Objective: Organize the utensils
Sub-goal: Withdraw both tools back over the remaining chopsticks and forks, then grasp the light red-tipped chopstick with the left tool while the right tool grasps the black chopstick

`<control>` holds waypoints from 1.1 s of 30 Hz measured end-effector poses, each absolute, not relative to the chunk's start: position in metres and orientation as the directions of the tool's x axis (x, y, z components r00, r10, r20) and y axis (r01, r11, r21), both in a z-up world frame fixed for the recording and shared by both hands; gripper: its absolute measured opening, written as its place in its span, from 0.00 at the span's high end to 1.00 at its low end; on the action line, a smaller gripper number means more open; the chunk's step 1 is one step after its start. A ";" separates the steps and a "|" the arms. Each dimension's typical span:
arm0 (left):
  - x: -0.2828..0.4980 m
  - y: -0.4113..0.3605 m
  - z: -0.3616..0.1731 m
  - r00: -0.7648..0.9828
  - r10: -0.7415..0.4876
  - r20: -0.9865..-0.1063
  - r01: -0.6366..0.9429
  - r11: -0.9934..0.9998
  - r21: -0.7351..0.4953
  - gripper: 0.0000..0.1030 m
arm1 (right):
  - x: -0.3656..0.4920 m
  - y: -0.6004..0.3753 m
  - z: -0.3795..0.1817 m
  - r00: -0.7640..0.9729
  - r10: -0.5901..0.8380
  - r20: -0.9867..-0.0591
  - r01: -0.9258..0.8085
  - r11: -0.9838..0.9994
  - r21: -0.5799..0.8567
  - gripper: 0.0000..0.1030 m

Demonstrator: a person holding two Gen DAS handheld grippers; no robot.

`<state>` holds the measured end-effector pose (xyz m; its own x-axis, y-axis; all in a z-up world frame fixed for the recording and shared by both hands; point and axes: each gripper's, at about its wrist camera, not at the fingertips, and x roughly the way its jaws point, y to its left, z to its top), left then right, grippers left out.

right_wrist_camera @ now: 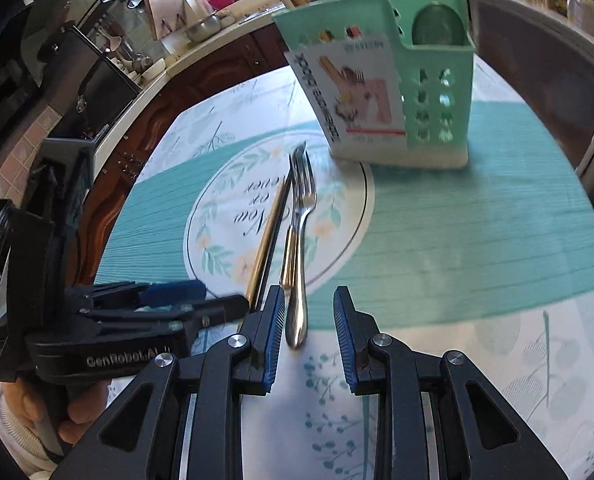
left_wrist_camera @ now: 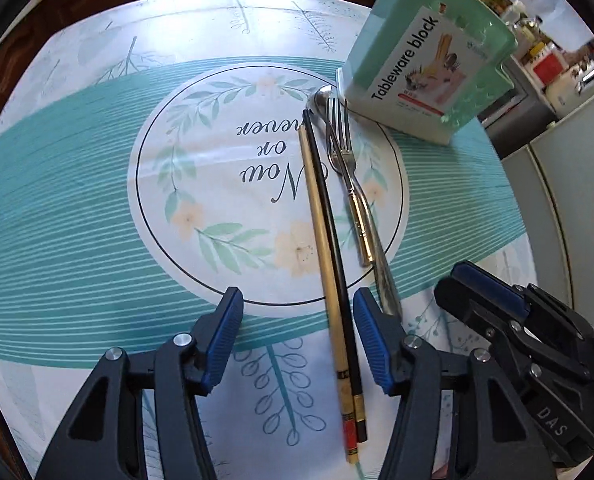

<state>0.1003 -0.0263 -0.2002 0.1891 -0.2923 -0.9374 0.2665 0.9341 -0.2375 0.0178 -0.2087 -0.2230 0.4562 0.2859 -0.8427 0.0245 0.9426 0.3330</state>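
The step in hand is the approach to pick-up; no utensil is held yet. Two chopsticks, one pale [left_wrist_camera: 324, 248] and one black [left_wrist_camera: 331, 216], lie side by side on the printed tablecloth [left_wrist_camera: 77, 200]. A fork [left_wrist_camera: 347, 168] and a spoon [left_wrist_camera: 377, 256] lie crossed just to their right. The mint-green tableware holder [left_wrist_camera: 429, 60] stands at the far right, upright, with some sticks already rising from it.

The left gripper [left_wrist_camera: 299, 334] hangs over the near ends of the chopsticks, jaws apart, both sticks between the pads but not pressed. The right gripper [right_wrist_camera: 309, 334] has its jaws apart around the near handle end of the spoon, not clamped.

The next move likely calls for lowering each gripper to the cloth, closing squarely across the thin shafts, then lifting toward the holder. Risk: the paired sticks may separate or roll.
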 end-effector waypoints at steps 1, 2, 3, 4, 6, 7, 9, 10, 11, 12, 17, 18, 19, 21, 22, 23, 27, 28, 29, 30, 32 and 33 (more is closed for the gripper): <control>0.100 -0.027 -0.201 0.182 -0.293 -0.939 0.267 0.933 -0.240 0.51 | 0.016 -0.209 -0.224 0.452 0.295 -0.842 0.028 0.939 0.344 0.75; 0.100 -0.027 -0.201 0.189 -0.290 -0.938 0.267 0.934 -0.236 0.54 | 0.014 -0.210 -0.226 0.448 0.298 -0.843 0.030 0.937 0.347 0.75; 0.100 -0.027 -0.201 0.188 -0.284 -0.940 0.269 0.936 -0.229 0.55 | 0.011 -0.210 -0.230 0.447 0.295 -0.845 0.034 0.938 0.345 0.75; 0.099 -0.029 -0.201 0.192 -0.275 -0.942 0.274 0.937 -0.217 0.56 | 0.012 -0.211 -0.229 0.447 0.291 -0.846 0.037 0.939 0.342 0.75; 0.098 -0.032 -0.201 0.197 -0.257 -0.946 0.283 0.939 -0.196 0.56 | 0.013 -0.210 -0.229 0.445 0.298 -0.845 0.041 0.935 0.351 0.75; 0.098 -0.034 -0.200 0.200 -0.245 -0.949 0.291 0.939 -0.182 0.56 | 0.015 -0.210 -0.226 0.445 0.301 -0.844 0.043 0.933 0.356 0.75; 0.101 -0.042 -0.198 0.202 -0.217 -0.955 0.303 0.941 -0.150 0.56 | 0.009 -0.214 -0.227 0.444 0.305 -0.842 0.050 0.930 0.363 0.75; 0.100 -0.045 -0.198 0.204 -0.201 -0.958 0.310 0.942 -0.132 0.56 | 0.009 -0.214 -0.227 0.445 0.305 -0.842 0.051 0.930 0.364 0.75; 0.100 -0.049 -0.198 0.205 -0.190 -0.960 0.315 0.941 -0.119 0.56 | 0.007 -0.218 -0.225 0.448 0.301 -0.842 0.053 0.931 0.361 0.75; 0.100 -0.051 -0.197 0.200 -0.193 -0.961 0.318 0.940 -0.123 0.56 | 0.006 -0.219 -0.226 0.453 0.298 -0.840 0.053 0.932 0.359 0.75; 0.103 -0.062 -0.194 0.183 -0.148 -0.972 0.339 0.937 -0.079 0.56 | 0.007 -0.219 -0.220 0.454 0.286 -0.844 0.051 0.937 0.345 0.75; 0.105 -0.064 -0.194 0.173 -0.138 -0.975 0.341 0.937 -0.072 0.56 | 0.006 -0.219 -0.221 0.452 0.284 -0.846 0.050 0.938 0.342 0.75; 0.106 -0.067 -0.194 0.161 -0.128 -0.979 0.344 0.937 -0.066 0.56 | 0.008 -0.217 -0.220 0.452 0.282 -0.846 0.050 0.939 0.340 0.75; 0.109 -0.074 -0.194 0.152 -0.113 -0.982 0.350 0.935 -0.053 0.56 | 0.008 -0.218 -0.220 0.450 0.286 -0.846 0.051 0.938 0.344 0.75; 0.110 -0.076 -0.193 0.148 -0.107 -0.983 0.350 0.935 -0.050 0.56 | 0.008 -0.218 -0.219 0.448 0.288 -0.846 0.052 0.937 0.347 0.75; 0.112 -0.075 -0.193 0.143 -0.106 -0.984 0.348 0.936 -0.050 0.56 | 0.008 -0.218 -0.220 0.448 0.289 -0.846 0.052 0.936 0.348 0.75; 0.119 -0.071 -0.192 0.101 -0.111 -0.989 0.325 0.943 -0.073 0.63 | 0.009 -0.217 -0.219 0.451 0.285 -0.846 0.046 0.939 0.341 0.75; 0.121 -0.071 -0.193 0.094 -0.092 -0.991 0.318 0.946 -0.058 0.69 | 0.009 -0.217 -0.219 0.453 0.285 -0.845 0.046 0.939 0.341 0.75; 0.122 -0.069 -0.196 0.084 -0.067 -0.994 0.315 0.948 -0.038 0.75 | 0.008 -0.217 -0.219 0.455 0.287 -0.843 0.046 0.938 0.344 0.75; 0.122 -0.070 -0.195 0.094 -0.058 -0.994 0.315 0.949 -0.025 0.75 | 0.008 -0.218 -0.218 0.457 0.288 -0.842 0.046 0.937 0.345 0.75; 0.125 -0.073 -0.197 0.078 -0.038 -0.996 0.313 0.950 -0.012 0.75 | 0.008 -0.219 -0.219 0.456 0.288 -0.842 0.048 0.937 0.346 0.75; 0.126 -0.076 -0.197 0.069 -0.038 -0.997 0.315 0.949 -0.014 0.75 | 0.009 -0.219 -0.220 0.453 0.289 -0.843 0.048 0.937 0.346 0.75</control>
<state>0.1260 -0.0764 -0.1966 0.0686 -0.0375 -0.9969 0.3152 0.9489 -0.0140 0.0086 -0.2189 -0.2196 0.4532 0.2885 -0.8434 0.0479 0.9369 0.3462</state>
